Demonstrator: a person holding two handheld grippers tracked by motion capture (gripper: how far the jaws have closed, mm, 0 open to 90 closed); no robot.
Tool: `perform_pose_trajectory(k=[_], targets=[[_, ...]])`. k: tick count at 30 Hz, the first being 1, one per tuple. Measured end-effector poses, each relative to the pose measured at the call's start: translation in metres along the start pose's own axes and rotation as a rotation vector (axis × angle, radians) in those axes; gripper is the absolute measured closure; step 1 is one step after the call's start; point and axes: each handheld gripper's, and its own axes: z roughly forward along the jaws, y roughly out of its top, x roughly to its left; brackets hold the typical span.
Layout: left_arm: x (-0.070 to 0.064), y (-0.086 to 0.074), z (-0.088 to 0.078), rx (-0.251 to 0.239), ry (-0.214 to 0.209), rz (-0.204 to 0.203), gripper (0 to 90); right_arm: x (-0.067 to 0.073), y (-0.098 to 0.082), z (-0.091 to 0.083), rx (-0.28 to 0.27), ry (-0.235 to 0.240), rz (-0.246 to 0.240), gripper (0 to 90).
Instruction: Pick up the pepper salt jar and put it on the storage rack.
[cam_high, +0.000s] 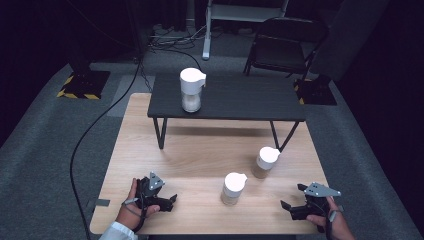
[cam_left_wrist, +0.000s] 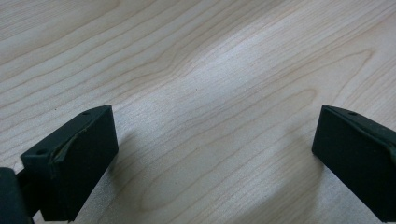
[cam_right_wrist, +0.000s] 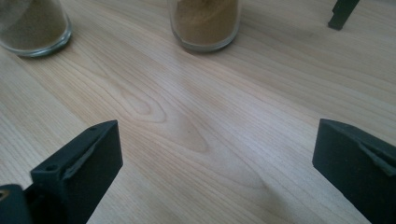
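Wooden table (cam_high: 200, 150) with two jars (cam_high: 233, 188), a black shelf (cam_high: 225, 100).

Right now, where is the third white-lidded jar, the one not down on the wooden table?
In the high view, that jar stands on the left part of the small dark raised shelf, behind the two jars on the table.

Three white-lidded jars (cam_high: 234, 188) (cam_high: 265, 162) (cam_high: 192, 90) stand in the frame. There are two tongs (cam_high: 170, 201) (cam_high: 292, 198). One folding chair (cam_high: 284, 45) sits at upper right.

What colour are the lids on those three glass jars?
White, on all three glass jars; the high view shows it best.
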Motion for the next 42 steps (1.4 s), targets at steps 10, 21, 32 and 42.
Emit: perform_pose_trajectory(k=[10,21,32,42], targets=[[0.0,0.0,0.0,0.0,0.001,0.0,0.2,0.004,0.001,-0.005,-0.049,0.024,-0.018,1.3],[0.0,0.0,0.0,0.0,0.001,-0.001,0.2,0.015,0.006,0.001,-0.075,0.06,-0.072,1.4],[0.0,0.0,0.0,0.0,0.001,0.0,0.2,0.02,0.008,0.01,-0.11,0.129,-0.087,1.6],[0.0,0.0,0.0,0.0,0.001,-0.001,0.2,0.027,0.018,0.019,-0.128,0.177,-0.118,1.6]])
